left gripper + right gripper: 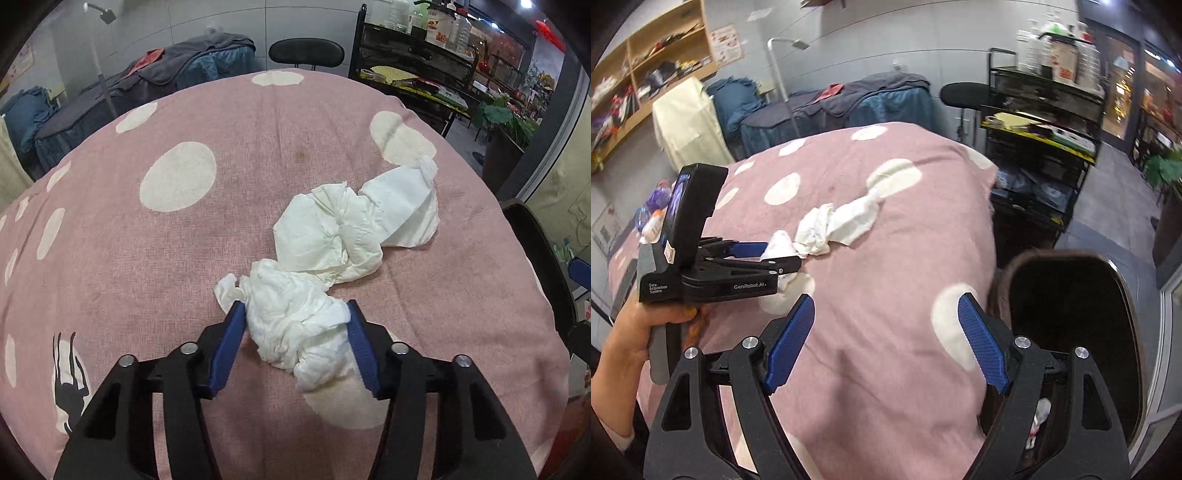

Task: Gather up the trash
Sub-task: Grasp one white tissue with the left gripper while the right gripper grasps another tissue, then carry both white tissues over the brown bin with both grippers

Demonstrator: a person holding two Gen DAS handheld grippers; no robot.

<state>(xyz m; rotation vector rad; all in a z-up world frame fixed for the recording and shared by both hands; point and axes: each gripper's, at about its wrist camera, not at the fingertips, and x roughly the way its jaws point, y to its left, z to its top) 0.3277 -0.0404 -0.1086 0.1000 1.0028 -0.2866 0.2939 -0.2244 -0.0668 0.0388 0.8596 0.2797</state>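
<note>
Three crumpled white tissues lie in a row on a pink table cloth [258,147] with white dots. My left gripper [295,310] has its blue fingers on both sides of the nearest tissue [291,317], touching it. A second tissue [325,236] and a third tissue [406,206] lie just beyond. In the right wrist view the left gripper [777,254] holds the near tissue [779,242] just above the cloth. My right gripper [886,306] is open and empty, above the table's near right edge. A dark bin [1071,314] stands to its right with a scrap [1039,417] inside.
A black chair [306,53] stands behind the table. A black shelf cart [1041,122] with bottles and yellow trays is at the back right. A covered bed [831,107], a lamp pole [781,81] and wooden shelves [646,62] are at the back left.
</note>
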